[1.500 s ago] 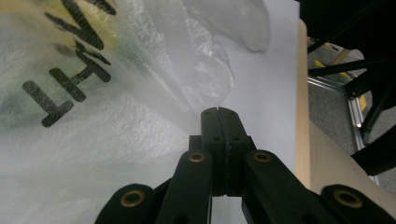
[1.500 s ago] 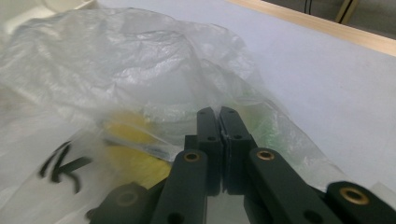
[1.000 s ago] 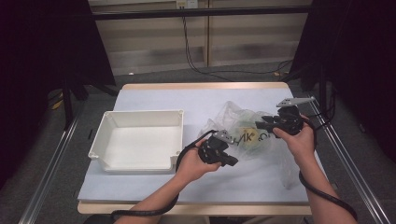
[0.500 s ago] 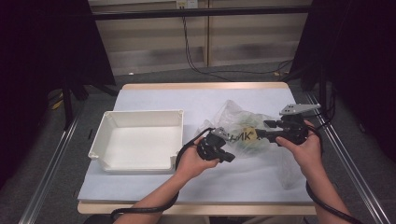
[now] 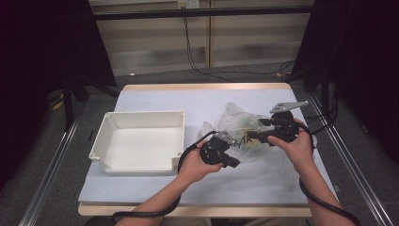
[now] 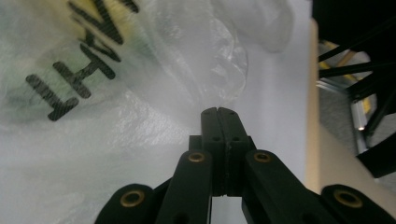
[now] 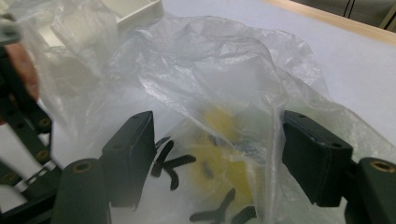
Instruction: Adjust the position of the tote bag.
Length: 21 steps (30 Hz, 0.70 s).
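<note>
Plastic bag (image 5: 244,132) lying crumpled on the white table (image 5: 155,99), right of the white tray (image 5: 141,143), with something yellow (image 7: 219,154) showing through the film beside black lettering. Pinched at its near edge by the left gripper (image 5: 226,141) — jaws pressed fully together on a fold of film in the left gripper view (image 6: 218,114). Straddled on the other side by the right gripper (image 5: 256,135), jaws just spread wide, pads clear of the plastic draped between them. Best done by keeping the left pinch firm, setting the right pads on 1 single layer of the film — not both — then drawing the 2 grippers gently apart to open the mouth without tearing.
</note>
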Available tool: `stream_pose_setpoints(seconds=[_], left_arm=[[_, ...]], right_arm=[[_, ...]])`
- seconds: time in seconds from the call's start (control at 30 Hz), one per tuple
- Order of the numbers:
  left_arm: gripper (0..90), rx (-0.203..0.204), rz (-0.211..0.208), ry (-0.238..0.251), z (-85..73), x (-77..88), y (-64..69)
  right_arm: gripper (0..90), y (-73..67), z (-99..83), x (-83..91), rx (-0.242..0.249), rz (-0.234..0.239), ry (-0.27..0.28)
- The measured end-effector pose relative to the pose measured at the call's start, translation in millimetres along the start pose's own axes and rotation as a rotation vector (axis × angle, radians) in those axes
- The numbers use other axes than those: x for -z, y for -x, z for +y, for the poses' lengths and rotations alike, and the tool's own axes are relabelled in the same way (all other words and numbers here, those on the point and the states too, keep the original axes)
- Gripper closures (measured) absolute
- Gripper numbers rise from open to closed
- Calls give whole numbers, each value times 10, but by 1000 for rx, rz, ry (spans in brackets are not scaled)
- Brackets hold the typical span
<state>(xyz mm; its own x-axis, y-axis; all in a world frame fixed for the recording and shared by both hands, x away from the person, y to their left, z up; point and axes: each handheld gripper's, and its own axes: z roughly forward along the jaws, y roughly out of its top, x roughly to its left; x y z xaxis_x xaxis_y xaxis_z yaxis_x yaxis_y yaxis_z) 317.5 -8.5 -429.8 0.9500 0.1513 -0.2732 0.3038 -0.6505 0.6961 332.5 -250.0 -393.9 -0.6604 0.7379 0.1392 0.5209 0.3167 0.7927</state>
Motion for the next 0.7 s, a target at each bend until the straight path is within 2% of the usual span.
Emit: stream_pose_setpoints(seconds=[0.07,0.1,0.13,0.17,0.2,0.23,0.27,0.3,0.33,0.37,0.4,0.43,0.5,0.57,0.6,0.7], left_arm=[[900,-19,-7,1,11,1,42],[900,-15,0,-2,14,7,54],[900,-27,10,-22,23,30,42],[900,-10,17,13,9,25,37],[900,-17,35,-4,15,60,12],[884,-20,78,22,5,70,-20],[764,-2,87,53,-3,60,-52],[721,13,89,49,-3,69,-77],[708,26,98,69,-4,69,-98],[638,23,127,84,3,65,-116],[510,4,155,116,5,49,-143],[418,-12,179,118,9,44,-162],[412,-9,198,116,19,5,-212],[307,-7,214,124,22,-80,-262],[277,-10,237,127,21,-129,-286],[245,-1,241,155,17,-247,-364]], right_arm=[[351,-13,2,-73,23,-15,-33],[442,-9,-8,-104,31,-11,-46],[547,-11,-19,-120,32,-11,-54],[667,-11,-36,-132,30,-1,-59],[736,-5,-55,-141,32,25,-67],[768,-4,-75,-146,23,35,-70],[819,-2,-98,-142,21,43,-80],[848,2,-114,-145,23,55,-87],[862,3,-129,-143,18,60,-95],[878,7,-144,-142,16,69,-101],[884,9,-156,-139,11,72,-109],[887,14,-167,-139,6,77,-110],[891,18,-190,-145,-14,93,-117],[892,17,-206,-153,-32,111,-104],[893,15,-207,-154,-38,119,-105],[893,1,-208,-169,-44,135,-101]])
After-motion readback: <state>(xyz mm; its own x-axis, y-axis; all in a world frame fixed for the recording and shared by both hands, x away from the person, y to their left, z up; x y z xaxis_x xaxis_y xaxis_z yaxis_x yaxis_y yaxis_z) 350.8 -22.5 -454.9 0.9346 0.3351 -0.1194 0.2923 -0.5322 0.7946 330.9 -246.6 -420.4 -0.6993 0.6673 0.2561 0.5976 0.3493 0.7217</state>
